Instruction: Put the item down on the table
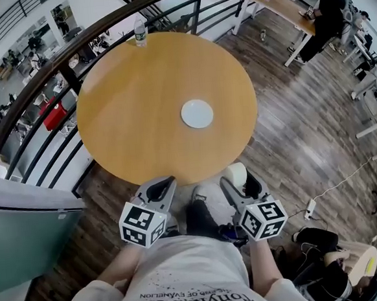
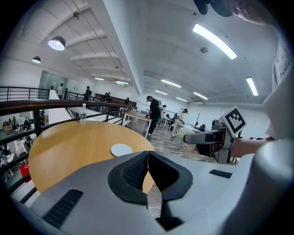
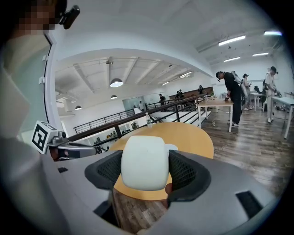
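— What has the right gripper (image 3: 144,170) got hold of?

— A smooth off-white rounded cup-like object (image 3: 143,161), clamped between both pads. Its far side is hidden, so I can't tell more. It's in the air just at the near edge of the round wooden table (image 1: 141,124).

— And the left gripper (image 2: 148,170)?

— Jaws pressed together on nothing. On the table there's a small white round plate (image 1: 197,113), and a clear plastic bottle (image 1: 139,32) at the far rim. A dark metal railing (image 1: 71,76) runs behind, with plank floor (image 1: 297,131) around.
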Tool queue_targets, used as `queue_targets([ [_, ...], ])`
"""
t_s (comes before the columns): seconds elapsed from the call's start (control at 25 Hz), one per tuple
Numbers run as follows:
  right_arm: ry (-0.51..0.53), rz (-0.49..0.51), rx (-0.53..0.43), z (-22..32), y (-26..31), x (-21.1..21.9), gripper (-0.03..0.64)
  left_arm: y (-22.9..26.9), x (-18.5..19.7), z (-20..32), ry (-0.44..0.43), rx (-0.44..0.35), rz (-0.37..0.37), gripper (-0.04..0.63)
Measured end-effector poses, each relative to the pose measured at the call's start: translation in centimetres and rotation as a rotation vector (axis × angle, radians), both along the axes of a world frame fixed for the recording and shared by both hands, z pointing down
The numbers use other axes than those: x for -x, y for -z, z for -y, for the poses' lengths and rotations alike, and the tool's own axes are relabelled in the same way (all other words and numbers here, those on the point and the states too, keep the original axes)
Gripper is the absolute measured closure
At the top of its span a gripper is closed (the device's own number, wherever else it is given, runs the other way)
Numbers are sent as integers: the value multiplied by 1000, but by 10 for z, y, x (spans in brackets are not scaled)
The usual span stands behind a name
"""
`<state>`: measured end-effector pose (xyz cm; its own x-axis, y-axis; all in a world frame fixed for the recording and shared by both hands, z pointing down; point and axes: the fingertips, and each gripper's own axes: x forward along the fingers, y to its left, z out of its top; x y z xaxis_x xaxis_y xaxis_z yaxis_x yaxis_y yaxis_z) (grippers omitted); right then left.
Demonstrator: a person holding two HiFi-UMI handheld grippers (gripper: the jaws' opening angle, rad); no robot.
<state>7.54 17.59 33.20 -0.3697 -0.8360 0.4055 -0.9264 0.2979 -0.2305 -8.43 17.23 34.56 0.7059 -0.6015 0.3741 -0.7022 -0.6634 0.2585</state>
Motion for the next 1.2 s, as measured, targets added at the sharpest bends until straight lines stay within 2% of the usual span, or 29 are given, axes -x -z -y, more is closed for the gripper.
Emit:
queue_targets([
  [0.72, 119, 15, 18, 133, -4, -70, 288, 9, -79, 133, 85, -11, 30, 571],
  [0.96, 171, 22, 35, 159, -10, -88, 288, 11, -99, 156, 129, -12, 43, 571],
  [1.2, 183, 31, 52, 177, -13, -91, 288, 8, -101, 166, 152, 7, 47, 571],
])
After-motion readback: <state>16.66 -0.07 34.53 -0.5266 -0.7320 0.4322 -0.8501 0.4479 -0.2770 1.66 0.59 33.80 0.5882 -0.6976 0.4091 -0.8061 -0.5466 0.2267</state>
